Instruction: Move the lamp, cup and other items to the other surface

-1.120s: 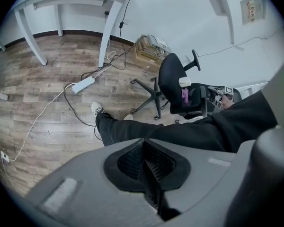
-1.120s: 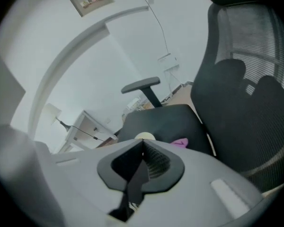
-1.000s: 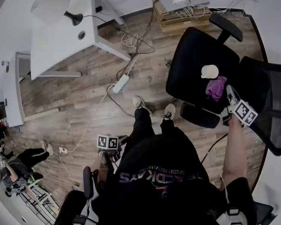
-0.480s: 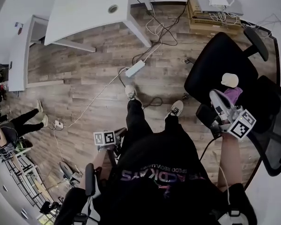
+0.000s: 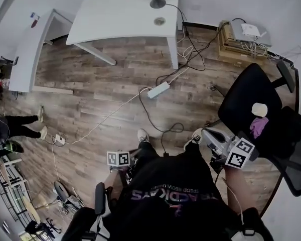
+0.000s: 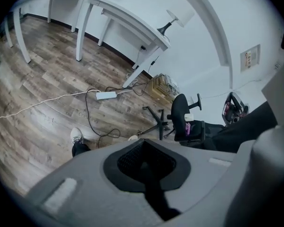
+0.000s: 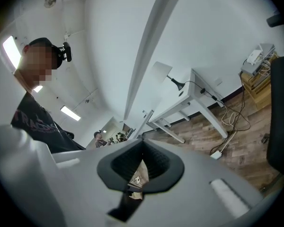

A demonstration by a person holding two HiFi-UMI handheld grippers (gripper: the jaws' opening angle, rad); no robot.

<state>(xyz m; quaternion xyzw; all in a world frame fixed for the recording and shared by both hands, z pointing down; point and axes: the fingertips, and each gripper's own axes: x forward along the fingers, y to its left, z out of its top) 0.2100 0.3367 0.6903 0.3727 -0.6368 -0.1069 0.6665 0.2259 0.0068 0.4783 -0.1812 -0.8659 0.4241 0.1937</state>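
A black lamp [image 5: 157, 1] stands on the white table [image 5: 120, 11] at the far side of the room; its white shade [image 6: 179, 17] shows in the left gripper view. A pale cup [image 5: 259, 109] and a purple cloth [image 5: 258, 127] lie on the seat of a black office chair [image 5: 246, 94] at the right. My right gripper [image 5: 207, 133] hangs left of the chair, off the seat, shut with nothing in it. Low by my left knee, my left gripper [image 5: 129, 159] is also shut and empty.
A power strip [image 5: 158, 90] and loose cables run over the wooden floor between me and the table. A crate with a router [image 5: 243, 34] stands at the wall. A second white table [image 5: 32, 49] and a person's legs [image 5: 17, 124] are at the left.
The right gripper has pulled back off the chair seat toward my body, leaving cup and cloth there. The view has swung toward the white table. The left gripper shifted a little.
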